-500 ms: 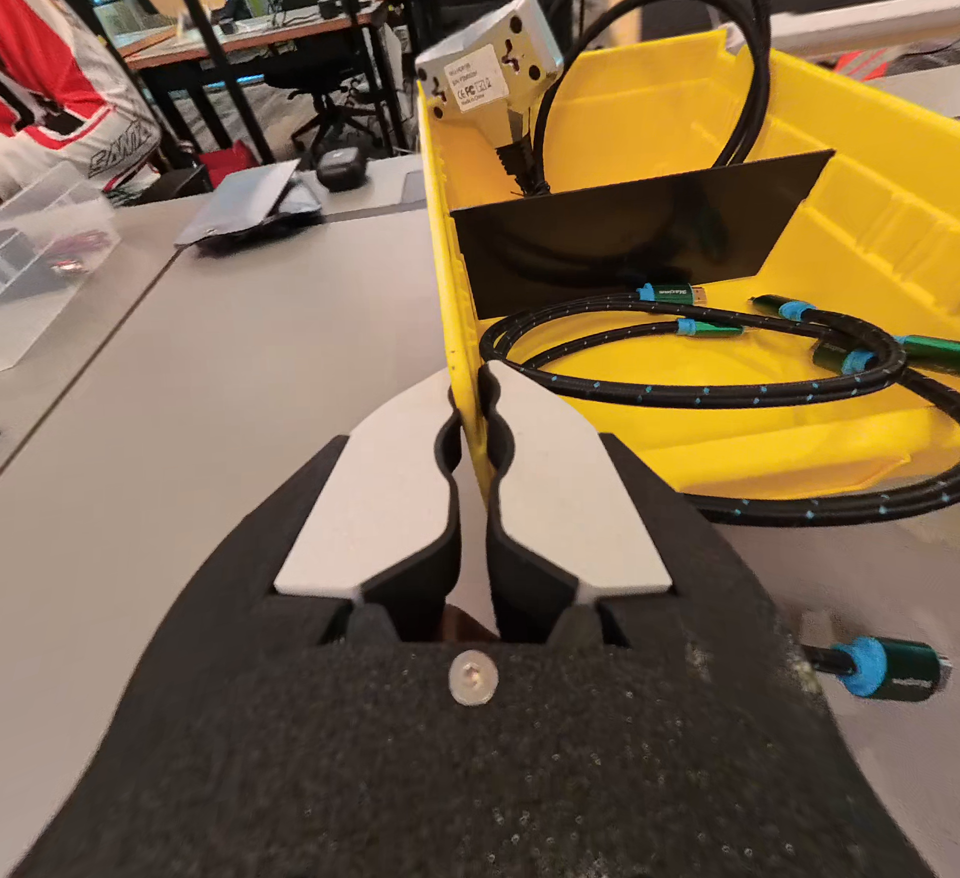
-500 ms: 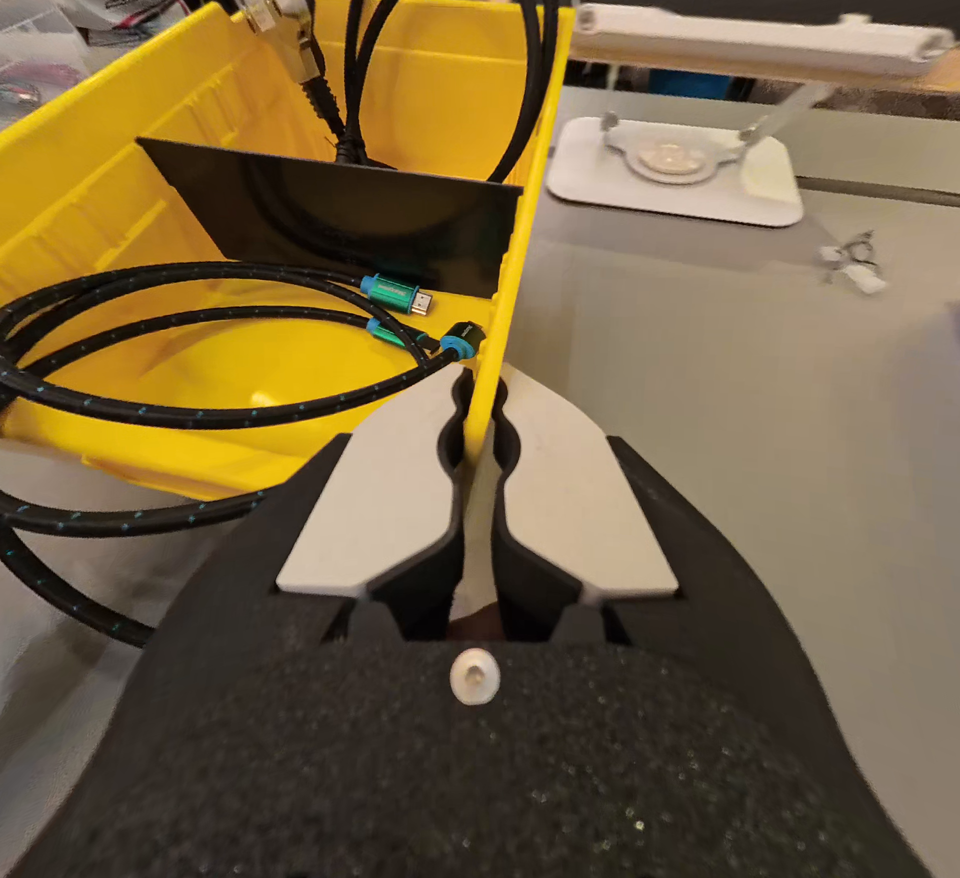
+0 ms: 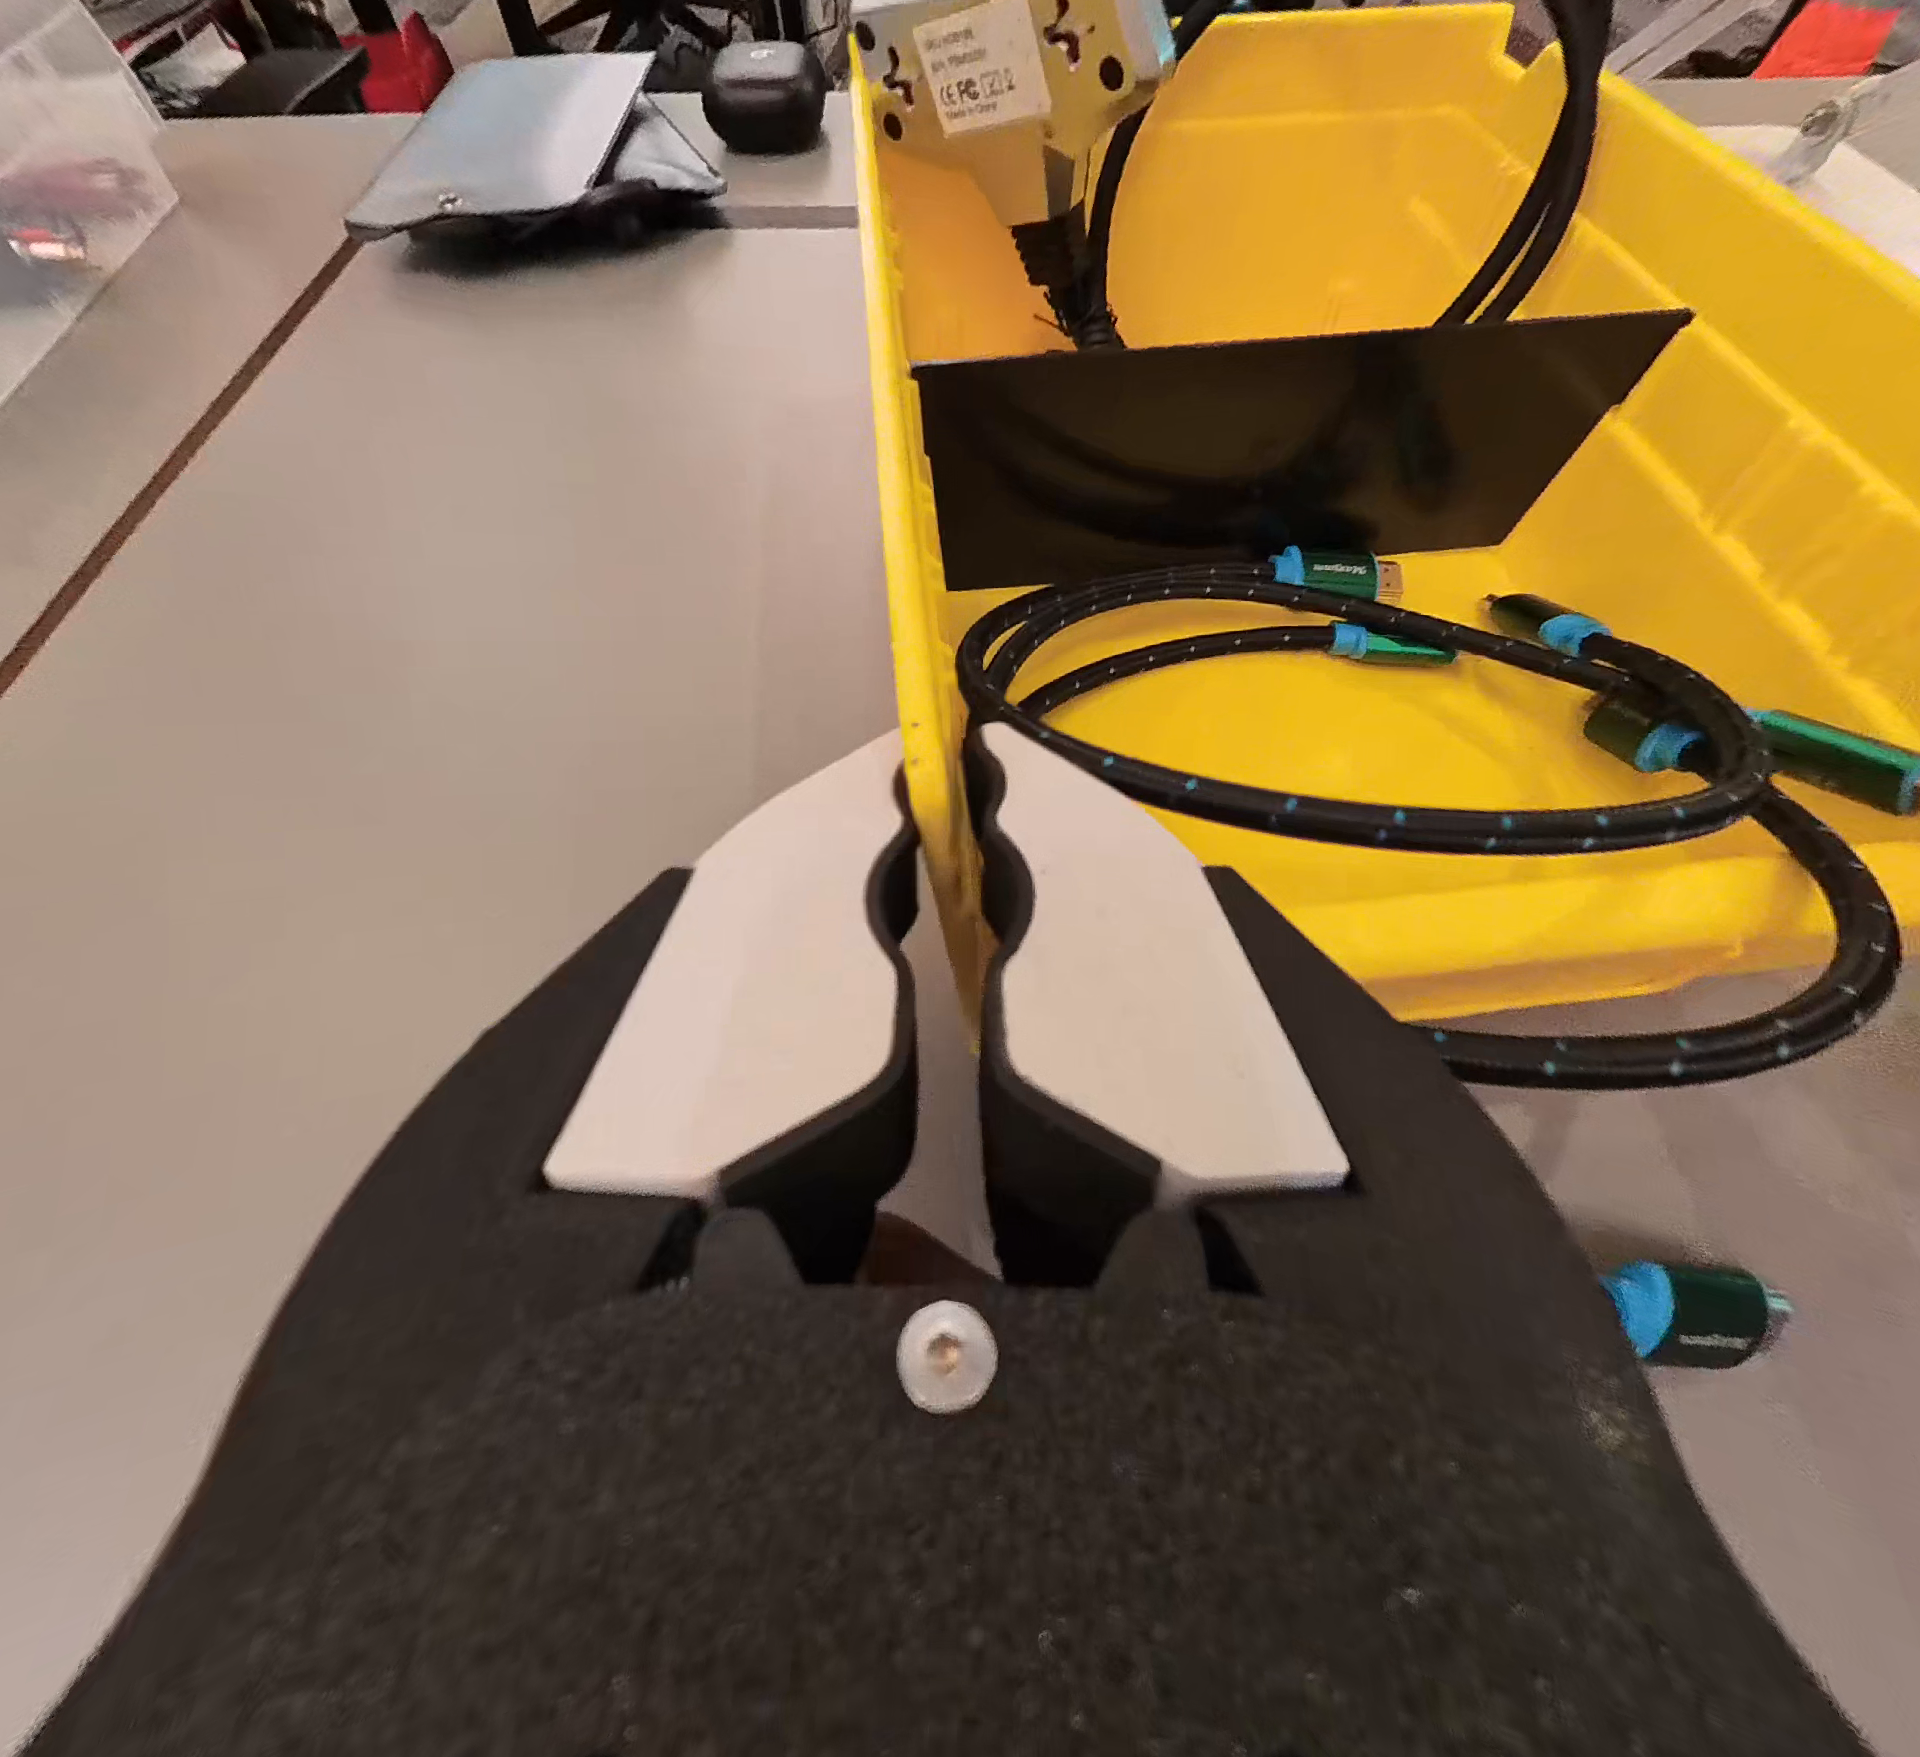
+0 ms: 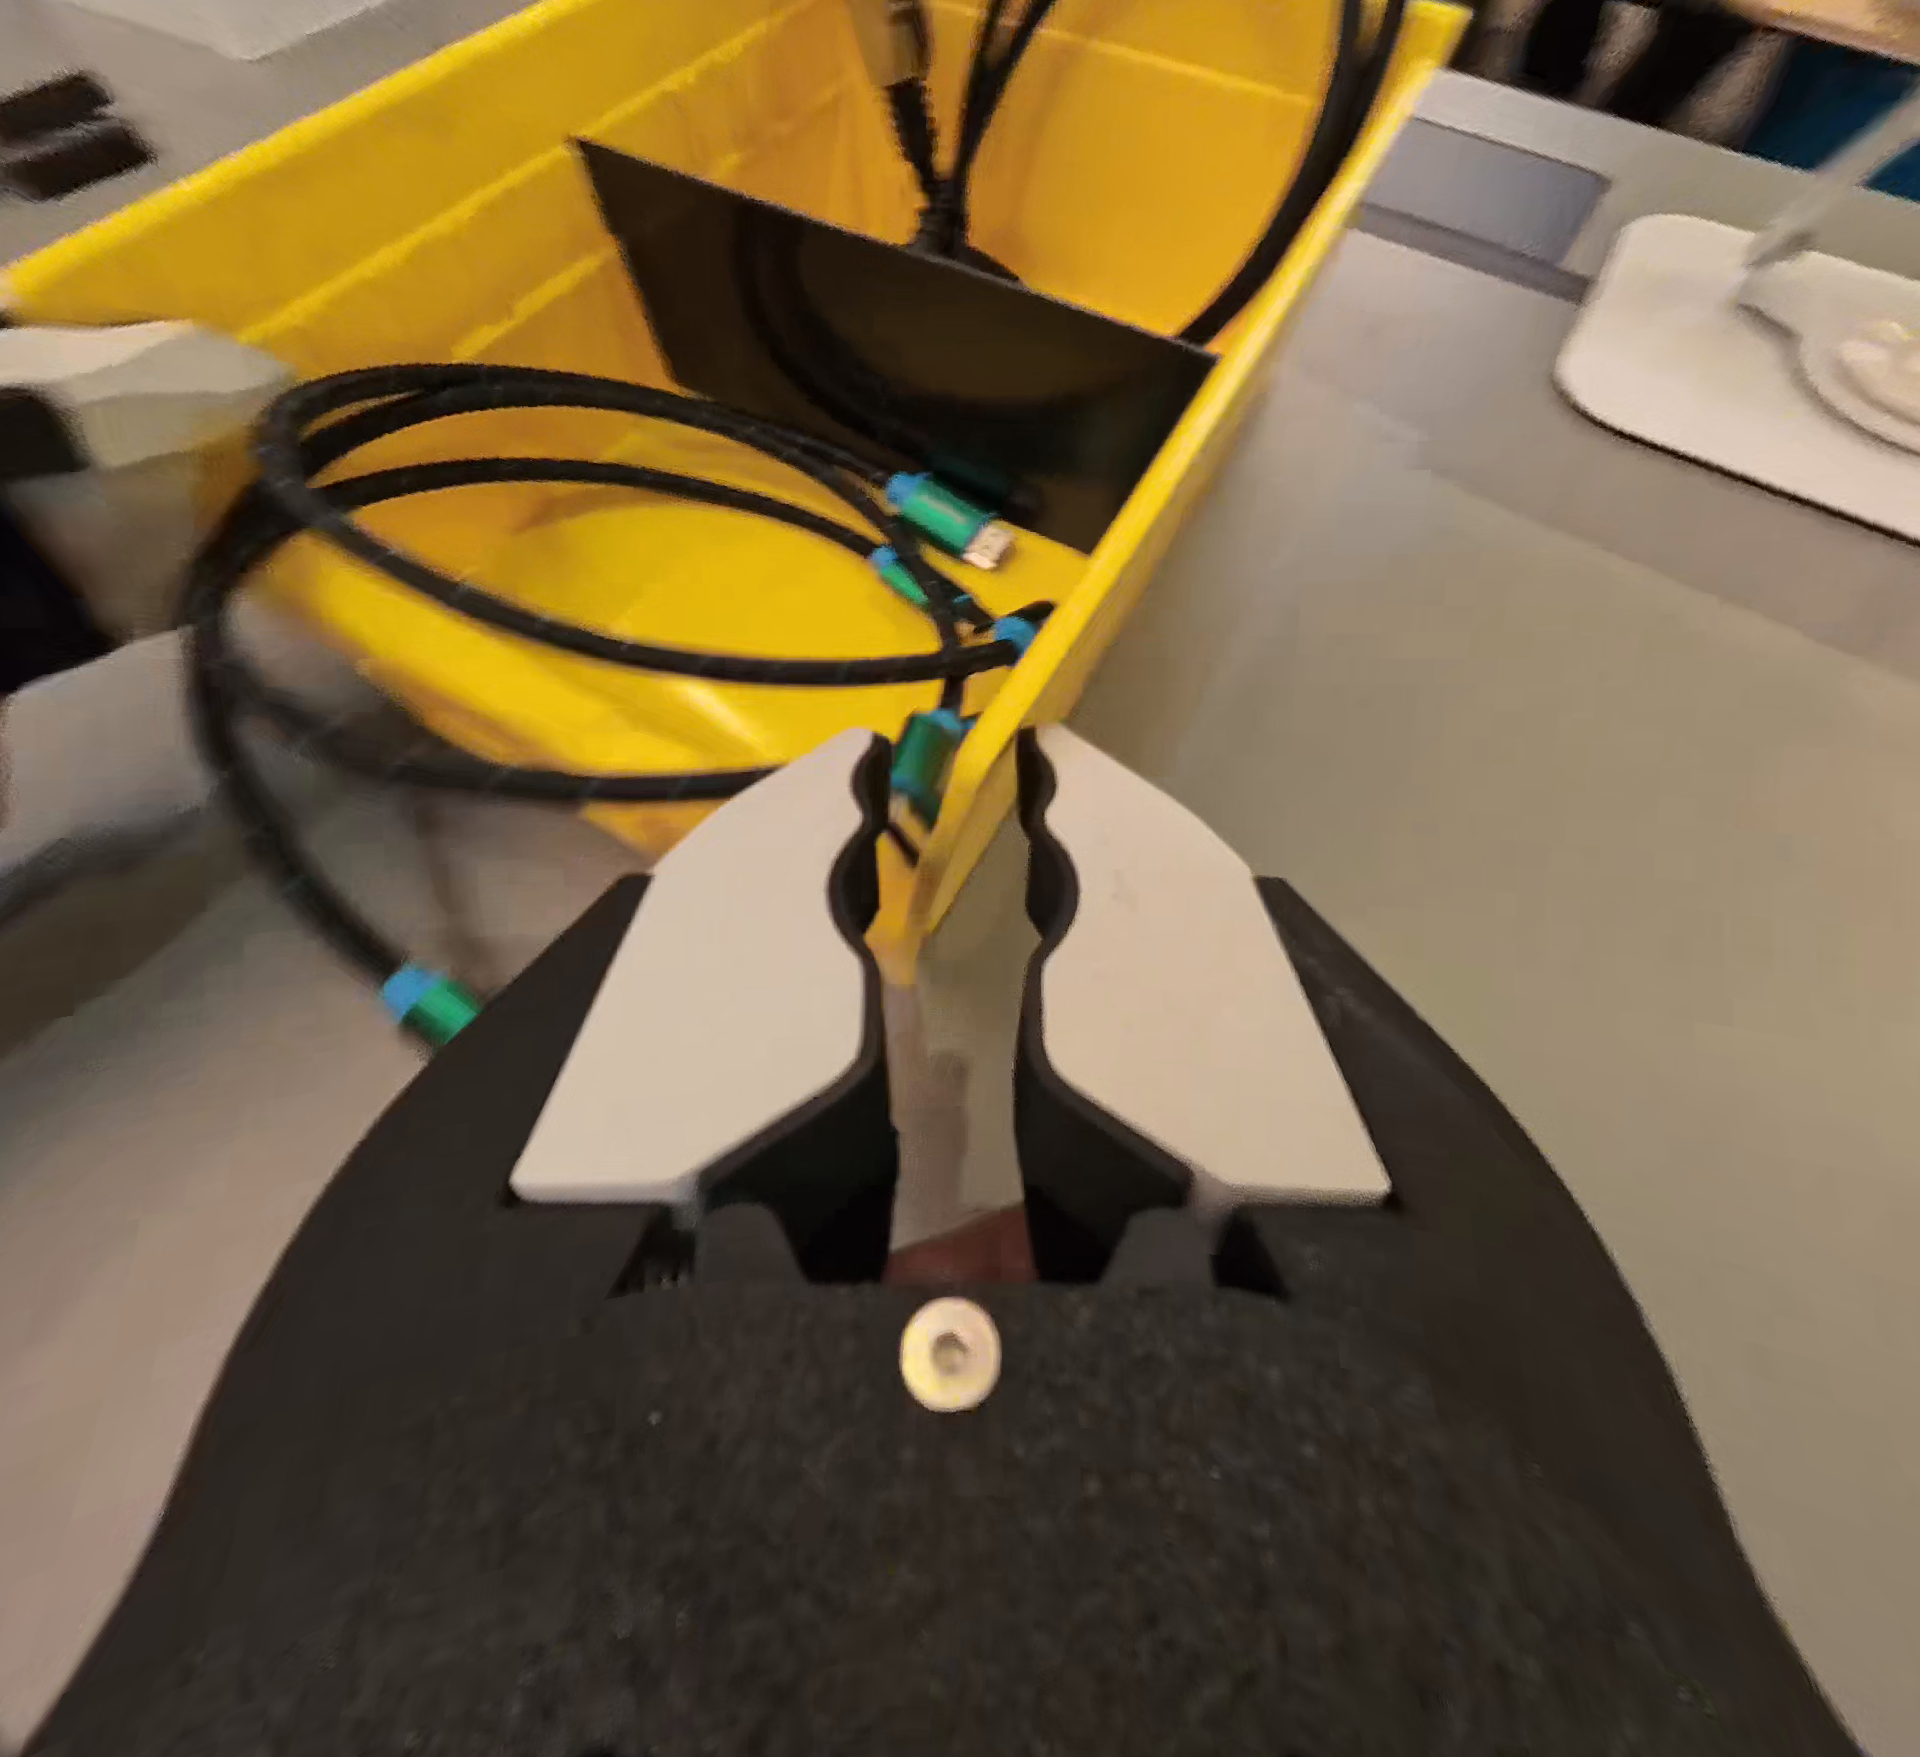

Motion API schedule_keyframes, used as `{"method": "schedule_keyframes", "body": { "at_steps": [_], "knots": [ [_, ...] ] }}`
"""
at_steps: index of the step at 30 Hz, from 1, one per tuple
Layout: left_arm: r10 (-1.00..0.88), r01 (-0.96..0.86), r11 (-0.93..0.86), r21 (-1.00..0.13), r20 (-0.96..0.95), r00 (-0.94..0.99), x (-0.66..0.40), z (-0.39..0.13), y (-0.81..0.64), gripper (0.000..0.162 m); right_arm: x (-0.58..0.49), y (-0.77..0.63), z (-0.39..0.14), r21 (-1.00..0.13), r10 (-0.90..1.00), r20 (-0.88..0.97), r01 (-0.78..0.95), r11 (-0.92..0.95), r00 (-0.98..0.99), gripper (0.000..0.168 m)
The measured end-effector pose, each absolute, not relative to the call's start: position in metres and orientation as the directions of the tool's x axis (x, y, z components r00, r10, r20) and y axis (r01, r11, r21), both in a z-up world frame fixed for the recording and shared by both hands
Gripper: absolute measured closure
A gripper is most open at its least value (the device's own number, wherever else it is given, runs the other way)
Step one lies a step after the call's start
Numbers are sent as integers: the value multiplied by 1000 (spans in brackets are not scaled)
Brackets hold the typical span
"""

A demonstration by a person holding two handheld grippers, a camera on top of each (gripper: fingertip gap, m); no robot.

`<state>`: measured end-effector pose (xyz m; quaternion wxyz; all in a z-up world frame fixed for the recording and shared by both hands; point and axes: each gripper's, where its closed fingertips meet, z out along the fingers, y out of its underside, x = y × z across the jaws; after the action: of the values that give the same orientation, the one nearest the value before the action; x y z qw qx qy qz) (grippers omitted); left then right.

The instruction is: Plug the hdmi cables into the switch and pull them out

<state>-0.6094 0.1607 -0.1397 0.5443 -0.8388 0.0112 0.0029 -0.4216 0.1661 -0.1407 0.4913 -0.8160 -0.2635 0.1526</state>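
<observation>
A yellow bin (image 3: 1714, 481) with a black divider (image 3: 1247, 440) stands on the grey table. A silver HDMI switch (image 3: 1013, 71) leans in its far left corner with a black cable plugged in under it. Braided HDMI cables (image 3: 1351, 814) with green plugs (image 3: 1340, 569) lie in the front compartment; one plug (image 3: 1694, 1312) lies on the table. My left gripper (image 3: 940, 757) is shut on the bin's left wall. My right gripper (image 4: 951, 746) straddles the bin's right wall (image 4: 1195, 481) with its jaws apart and a gap on each side. A green plug (image 4: 920, 762) shows just inside that wall.
A grey pouch (image 3: 509, 138) and a small black case (image 3: 764, 92) lie beyond the bin on the left. A clear plastic box (image 3: 62, 180) is at the far left. A white stand base (image 4: 1766, 377) sits right of the bin. Chairs and desks stand behind. Tip to tip, the grippers are about 20 cm apart. To reach the white stand base (image 4: 1766, 377) in a straight line is about 35 cm for my right fingers, about 50 cm for my left.
My right gripper's jaws have parted from the bin's right wall, and its view has swung and is blurred. My left gripper still clamps the left wall.
</observation>
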Motion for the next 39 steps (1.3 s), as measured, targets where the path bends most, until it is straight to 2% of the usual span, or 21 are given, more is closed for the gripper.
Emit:
{"method": "schedule_keyframes", "body": {
  "at_steps": [4, 7, 8, 12, 16, 19, 22, 24, 26, 28, 31, 34, 39],
  "knots": [
    [17, -6, -368, -930, -13, 1000, -620, -121, 155, 140, -388, 113, -138, -899, 749, -36, 305, -313, 662, 141],
    [22, 32, -373, -927, 26, 999, -624, -121, 154, 132, -323, 82, -151, -907, 756, -25, 303, -293, 654, 141],
    [17, 24, -373, -928, 19, 1000, -624, -121, 155, 136, -297, 73, -155, -911, 748, -8, 303, -278, 663, 142],
    [53, -53, -380, -924, -79, 996, -627, -119, 159, 154, -188, 61, -137, -945, 633, 46, 239, -223, 772, 144],
    [49, -65, -367, -928, -90, 995, -614, -110, 149, 129, -94, 67, -116, -966, 444, 33, 143, -217, 895, 142],
    [142, -54, -328, -943, -106, 984, -613, -91, 131, 136, -47, 70, -110, -969, 343, -50, 38, -245, 938, 141],
    [209, -73, -230, -971, -122, 970, -597, -63, 115, 145, -35, 71, -107, -959, 355, -157, -56, -279, 922, 141],
    [49, 31, -167, -985, 23, 999, -543, -51, 112, 147, -38, 70, -107, -958, 382, -168, -61, -279, 909, 143],
    [-212, 138, -231, -963, 188, 959, -467, -60, 101, 142, -44, 70, -110, -966, 419, -126, -15, -258, 899, 143],
    [-354, 151, -309, -939, 261, 898, -410, -83, 87, 142, -52, 70, -118, -966, 455, -71, 53, -253, 888, 143],
    [-417, 17, -409, -913, 203, 886, -370, -127, 84, 141, -61, 73, -127, -962, 499, -25, 114, -247, 866, 143],
    [-455, -119, -429, -896, 100, 885, -358, -147, 88, 139, -59, 80, -134, -957, 495, 3, 147, -252, 869, 145],
    [-459, -140, -464, -875, 103, 883, -358, -159, 88, 139, -63, 83, -134, -956, 501, -64, 90, -278, 863, 145]
  ]
}}
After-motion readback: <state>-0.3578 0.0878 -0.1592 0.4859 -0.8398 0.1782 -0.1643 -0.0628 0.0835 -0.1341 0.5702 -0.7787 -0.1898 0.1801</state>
